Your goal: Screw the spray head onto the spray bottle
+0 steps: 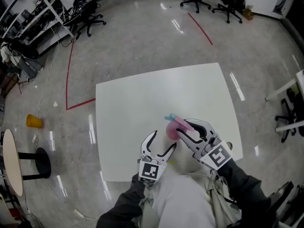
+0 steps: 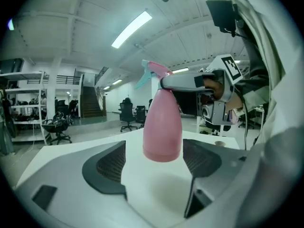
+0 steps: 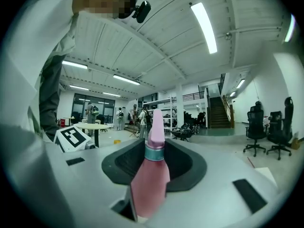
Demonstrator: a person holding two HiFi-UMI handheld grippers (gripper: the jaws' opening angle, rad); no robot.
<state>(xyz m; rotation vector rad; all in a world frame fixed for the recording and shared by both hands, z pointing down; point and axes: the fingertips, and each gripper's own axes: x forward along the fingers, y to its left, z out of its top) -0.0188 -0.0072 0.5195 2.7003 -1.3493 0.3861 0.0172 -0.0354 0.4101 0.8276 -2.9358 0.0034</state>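
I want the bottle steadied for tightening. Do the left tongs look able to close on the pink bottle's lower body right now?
Probably yes. The left tongs stand open, and the pink bottle hangs just ahead between them, its lower body bare; the right tongs grip only near its neck.

My left gripper (image 1: 163,141) sits low with jaws spread apart, while my right gripper (image 1: 184,128), level beside it, clamps the neck of the pink spray bottle (image 1: 171,131).
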